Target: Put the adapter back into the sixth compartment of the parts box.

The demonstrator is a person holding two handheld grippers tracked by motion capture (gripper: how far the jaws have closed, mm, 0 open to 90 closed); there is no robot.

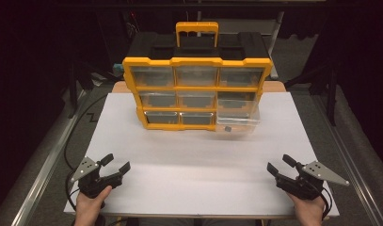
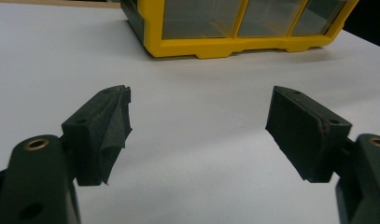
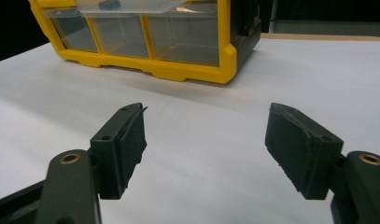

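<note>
High view. Item: yellow-framed organiser (image 1: 197, 89) with a black body and an orange carry handle (image 1: 196, 31) on top. It stands upright at the far middle of the white table (image 1: 198, 160), its front facing the person. Front grid of clear drawers, three rows; the lower right drawer (image 1: 237, 120) is pulled out over the table, with a small dark object (image 1: 228, 128) inside, too small to identify. Other drawer contents cannot be made out. Left gripper (image 1: 116, 163) at the near left corner, held by a hand (image 1: 90, 203), jaws spread wide, nothing between them. Right gripper (image 1: 278, 163) at the near right corner, held by the other hand (image 1: 307, 208), jaws likewise spread and empty. Both well apart from the organiser. A grey three-cornered plate tops each gripper. Surroundings beyond the table are dark.

Left gripper view. Left gripper (image 2: 199, 100) with jaws wide apart over bare table (image 2: 197, 154). The left pad's (image 2: 114, 126) covering is frayed and peeling at its edge. Organiser (image 2: 211, 46) at top, its upper part cut off; bottom frame and three lower drawer fronts visible, contents unclear.

Right gripper view. Right gripper (image 3: 206, 109) with jaws wide apart, empty, over the table (image 3: 201, 154). Organiser (image 3: 178, 65) at upper left, seen from its right corner, black side wall showing. The pulled-out drawer (image 3: 131, 5) is cut off at the top edge, with the dark object (image 3: 108, 4) partly visible inside.
</note>
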